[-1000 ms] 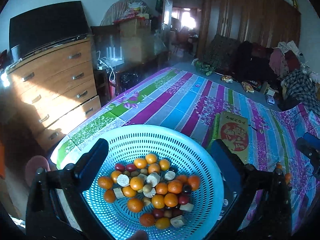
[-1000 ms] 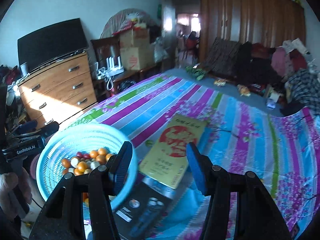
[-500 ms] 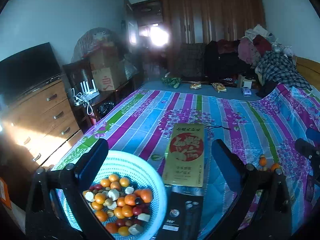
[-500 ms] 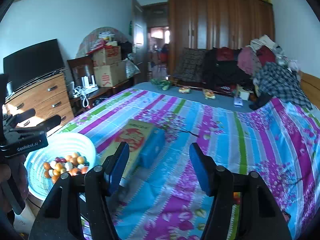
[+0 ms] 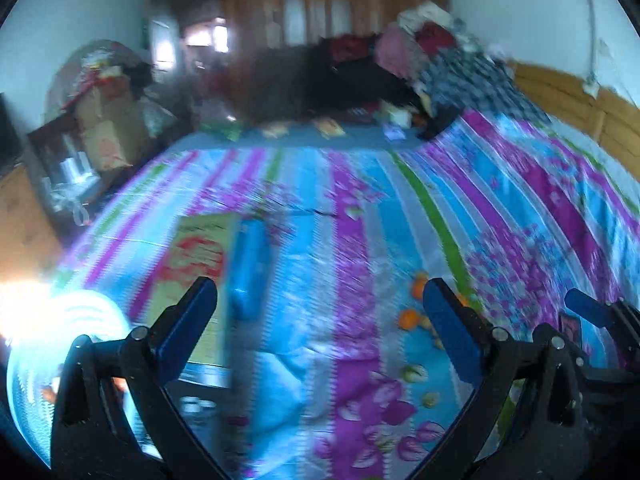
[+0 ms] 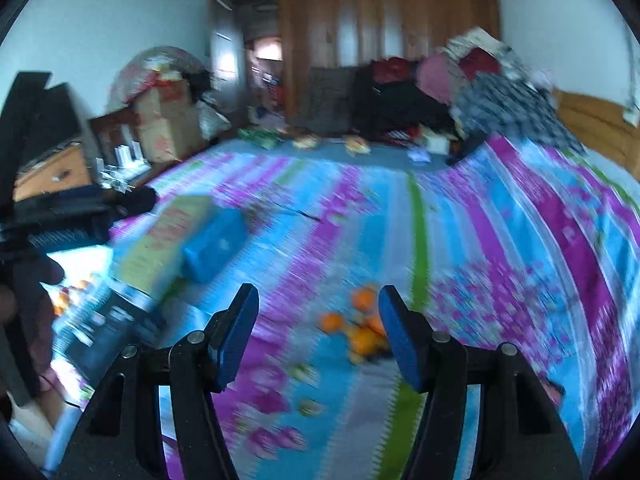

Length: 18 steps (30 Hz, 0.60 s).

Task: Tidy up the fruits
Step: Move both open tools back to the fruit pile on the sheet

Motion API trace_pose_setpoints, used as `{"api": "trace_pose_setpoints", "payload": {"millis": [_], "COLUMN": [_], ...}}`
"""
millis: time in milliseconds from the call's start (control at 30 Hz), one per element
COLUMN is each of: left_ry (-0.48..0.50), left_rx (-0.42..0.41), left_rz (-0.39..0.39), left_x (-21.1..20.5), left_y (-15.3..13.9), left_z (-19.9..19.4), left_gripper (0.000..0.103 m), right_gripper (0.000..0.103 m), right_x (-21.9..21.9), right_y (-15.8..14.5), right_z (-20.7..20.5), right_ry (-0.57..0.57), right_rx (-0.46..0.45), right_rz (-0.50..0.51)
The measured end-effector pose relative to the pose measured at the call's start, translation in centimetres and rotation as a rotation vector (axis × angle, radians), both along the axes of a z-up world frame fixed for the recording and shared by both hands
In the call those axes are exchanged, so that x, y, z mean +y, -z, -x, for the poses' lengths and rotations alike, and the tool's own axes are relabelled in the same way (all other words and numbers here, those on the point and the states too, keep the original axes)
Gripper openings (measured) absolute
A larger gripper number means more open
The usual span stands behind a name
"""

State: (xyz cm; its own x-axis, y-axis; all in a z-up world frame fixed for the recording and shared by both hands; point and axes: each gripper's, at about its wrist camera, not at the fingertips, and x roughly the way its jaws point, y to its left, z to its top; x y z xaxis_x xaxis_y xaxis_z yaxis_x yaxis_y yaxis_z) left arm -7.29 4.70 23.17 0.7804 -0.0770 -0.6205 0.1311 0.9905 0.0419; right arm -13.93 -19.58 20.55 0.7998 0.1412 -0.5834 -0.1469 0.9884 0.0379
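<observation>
striped bedspread (image 6: 500, 240) | yellow box (image 5: 192, 264) | wardrobe (image 6: 384, 12) | clothes pile (image 6: 460, 80)

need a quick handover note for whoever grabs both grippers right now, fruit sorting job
Left gripper: open, nothing between the fingers.
Right gripper: open, empty; its jaws opened a little wider within the last second.
Both views are blurred.
Blue basket sits at the left edge of the striped bedspread and holds fruit, glimpsed in the right wrist view.
A small cluster of loose oranges lies on the bedspread just ahead of the right gripper.
A yellow box and a blue box lie between basket and oranges.
Done: nothing picked up.
Left: probably collect the loose oranges.
</observation>
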Motion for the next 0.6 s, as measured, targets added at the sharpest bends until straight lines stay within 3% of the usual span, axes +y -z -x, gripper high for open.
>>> {"api": "trace_pose_setpoints", "payload": {"millis": [67, 167, 300, 467, 600], "left_ry": [0.05, 0.102, 0.155, 0.228, 0.256], "left_rx": [0.034, 0.077, 0.146, 0.292, 0.34], "left_rz": [-0.021, -0.01, 0.002, 0.036, 0.028], "left_x": [-2.0, -4.2, -6.7, -8.5, -9.6], "left_y": [1.4, 3.4, 6.4, 11.2, 14.0], "left_z": [-0.5, -1.4, -2.8, -4.4, -4.6], "left_gripper": [0.103, 0.101, 0.091, 0.07, 0.07], "right_gripper": [0.065, 0.051, 0.042, 0.041, 0.041], "right_x": [-2.9, -6.4, -10.2, -12.9, -13.2], "right_y": [2.6, 6.3, 10.5, 15.3, 18.3], "right_z": [-0.2, -0.6, -1.3, -3.4, -6.3], "right_ry": [0.032, 0.067, 0.094, 0.103, 0.065], "right_rx": [0.052, 0.127, 0.215, 0.315, 0.333], "right_rz": [-0.011, 0.003, -0.015, -0.091, -0.108]}}
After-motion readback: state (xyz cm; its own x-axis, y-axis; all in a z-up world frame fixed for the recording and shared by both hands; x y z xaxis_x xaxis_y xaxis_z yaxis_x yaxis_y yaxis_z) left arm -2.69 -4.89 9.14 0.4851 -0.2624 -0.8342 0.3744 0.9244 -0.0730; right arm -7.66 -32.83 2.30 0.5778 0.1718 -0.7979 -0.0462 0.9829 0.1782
